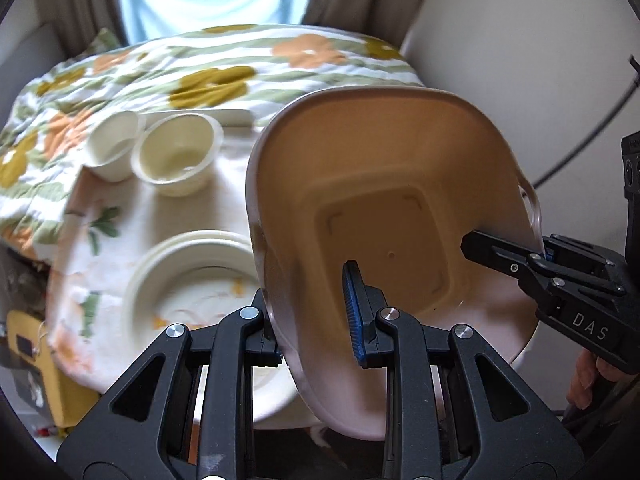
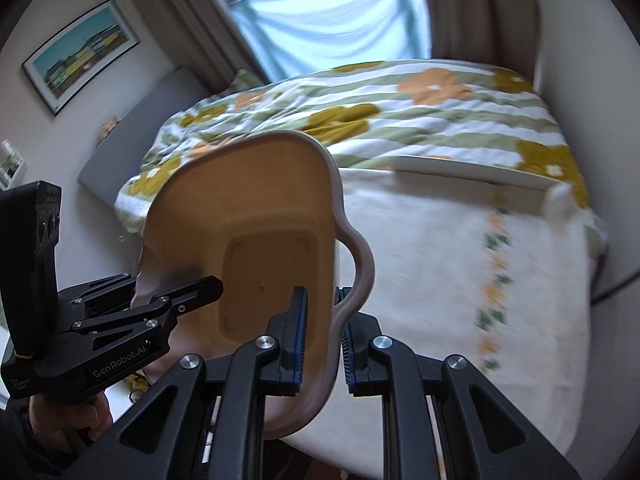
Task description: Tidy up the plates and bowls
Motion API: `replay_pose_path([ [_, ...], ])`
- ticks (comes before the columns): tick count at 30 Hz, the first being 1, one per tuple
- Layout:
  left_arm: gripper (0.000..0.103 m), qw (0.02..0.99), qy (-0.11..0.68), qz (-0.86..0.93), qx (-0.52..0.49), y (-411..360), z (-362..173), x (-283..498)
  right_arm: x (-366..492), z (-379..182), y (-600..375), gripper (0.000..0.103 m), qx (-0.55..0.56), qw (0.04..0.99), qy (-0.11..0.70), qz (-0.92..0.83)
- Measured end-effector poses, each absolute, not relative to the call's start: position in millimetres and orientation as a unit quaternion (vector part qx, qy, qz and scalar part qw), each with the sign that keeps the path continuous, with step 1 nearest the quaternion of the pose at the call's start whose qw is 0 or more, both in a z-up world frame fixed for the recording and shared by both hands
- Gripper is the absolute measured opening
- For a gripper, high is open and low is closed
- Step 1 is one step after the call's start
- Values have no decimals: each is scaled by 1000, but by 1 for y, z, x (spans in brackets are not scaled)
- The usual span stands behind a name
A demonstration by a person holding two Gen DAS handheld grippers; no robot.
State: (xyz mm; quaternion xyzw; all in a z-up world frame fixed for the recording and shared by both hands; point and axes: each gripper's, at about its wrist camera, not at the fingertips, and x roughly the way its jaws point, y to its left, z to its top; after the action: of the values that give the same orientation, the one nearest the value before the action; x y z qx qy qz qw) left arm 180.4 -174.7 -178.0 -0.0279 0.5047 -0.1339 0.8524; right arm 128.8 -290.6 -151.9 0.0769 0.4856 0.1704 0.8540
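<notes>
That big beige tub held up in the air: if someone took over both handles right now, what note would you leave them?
Left gripper: shut on the tub wall near one end.
Right gripper: shut on the opposite wall, beside the tub's handle.
The tub is empty, tilted, held above the table.
Two small bowls sit side by side on the cloth; a stack of plates lies nearer.
Done: nothing is in the tub.
Left: set it down, then sort bowls and plates.

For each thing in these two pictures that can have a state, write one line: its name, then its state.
Basin: empty, tilted, lifted off the table, held by both tongs.
Left tongs: shut on the basin's rim.
Right tongs: shut on the opposite rim.
Two cups: upright, empty.
Plate stack: on the table.
</notes>
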Motion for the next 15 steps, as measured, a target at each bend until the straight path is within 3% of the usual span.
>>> replay_pose_path([
  [8,21,821,537,-193,-7,-258,-215,191,119,-187,-352,14,117,845,513,95],
  [15,21,795,567,-214,0,-286,-263,204,122,-226,-383,14,132,835,530,67],
])
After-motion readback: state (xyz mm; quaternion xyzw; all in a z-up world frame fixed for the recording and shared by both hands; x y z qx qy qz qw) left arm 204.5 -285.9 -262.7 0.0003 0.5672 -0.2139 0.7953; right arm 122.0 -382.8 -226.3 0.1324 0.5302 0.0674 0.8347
